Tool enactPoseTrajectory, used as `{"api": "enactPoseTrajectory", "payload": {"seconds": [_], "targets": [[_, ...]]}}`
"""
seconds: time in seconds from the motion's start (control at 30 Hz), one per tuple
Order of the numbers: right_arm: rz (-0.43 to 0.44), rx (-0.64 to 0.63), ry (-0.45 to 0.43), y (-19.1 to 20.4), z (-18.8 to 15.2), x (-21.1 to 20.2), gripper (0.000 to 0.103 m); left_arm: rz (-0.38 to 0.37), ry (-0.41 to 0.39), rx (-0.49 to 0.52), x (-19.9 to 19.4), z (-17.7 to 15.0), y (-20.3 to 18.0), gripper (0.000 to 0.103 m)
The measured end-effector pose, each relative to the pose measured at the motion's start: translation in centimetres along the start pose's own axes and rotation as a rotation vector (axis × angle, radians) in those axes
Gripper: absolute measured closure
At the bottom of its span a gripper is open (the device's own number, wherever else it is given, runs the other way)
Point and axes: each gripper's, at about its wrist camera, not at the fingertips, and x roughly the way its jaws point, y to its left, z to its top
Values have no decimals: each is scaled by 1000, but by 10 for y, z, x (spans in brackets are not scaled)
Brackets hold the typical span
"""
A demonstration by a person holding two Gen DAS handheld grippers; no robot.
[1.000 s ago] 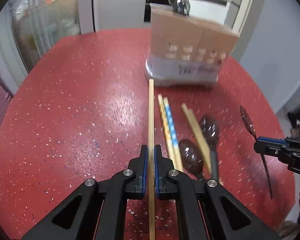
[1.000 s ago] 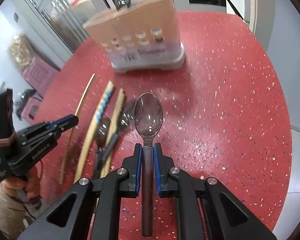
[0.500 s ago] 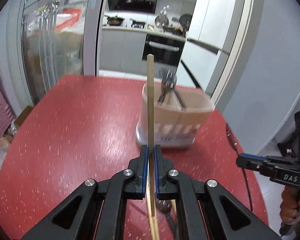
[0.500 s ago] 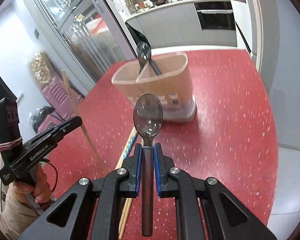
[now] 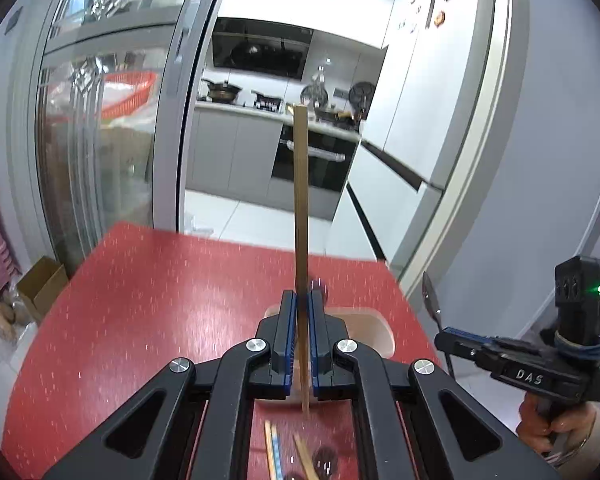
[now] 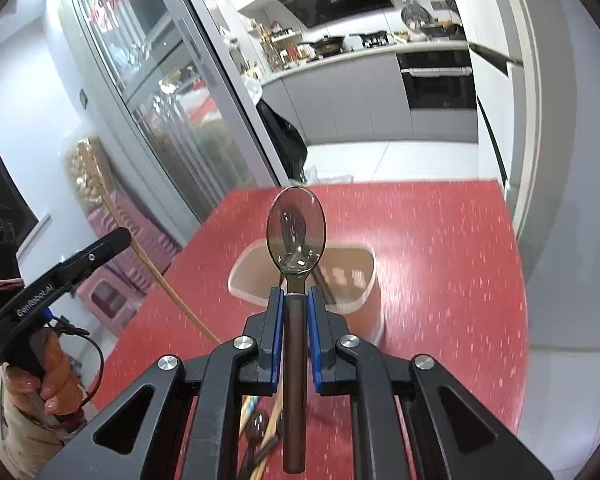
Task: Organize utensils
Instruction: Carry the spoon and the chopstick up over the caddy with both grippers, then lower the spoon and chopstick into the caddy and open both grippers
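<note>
Both tools have swung upright over the holder (image 6: 342,280) mid-table: the left gripper (image 5: 302,340) clenches the chopstick (image 5: 301,208), the right gripper (image 6: 294,340) clenches the spoon (image 6: 296,232), ready to drop in.

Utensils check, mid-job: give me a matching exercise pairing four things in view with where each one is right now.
Things:
1. plain chopstick
2. spoon
3. holder
4. striped chopstick

Places:
A. lying on the red table
B. clamped in the right gripper
C. standing on the table ahead of both grippers
D. clamped in the left gripper

Pairs: 1-D, 2-B, 3-C, 4-A.

The left gripper holds the plain chopstick upright; the right gripper holds the spoon bowl-end forward over the holder.
</note>
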Motion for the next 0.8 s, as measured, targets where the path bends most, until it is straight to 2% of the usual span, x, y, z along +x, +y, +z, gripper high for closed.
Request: {"api": "enactPoseTrajectory", "payload": {"seconds": [0.17, 0.3, 0.47, 0.8], "targets": [[-18, -40, -60, 2, 25, 17, 90, 7, -23, -2, 16, 20, -1, 71], [-27, -83, -112, 5, 37, 33, 90, 29, -18, 13, 35, 25, -3, 71], [-45, -155, -199, 9, 49, 56, 90, 22, 0, 2, 59, 27, -2, 72], [-91, -237, -231, 1, 32, 107, 90, 29, 70, -16, 97, 4, 5, 72]]}}
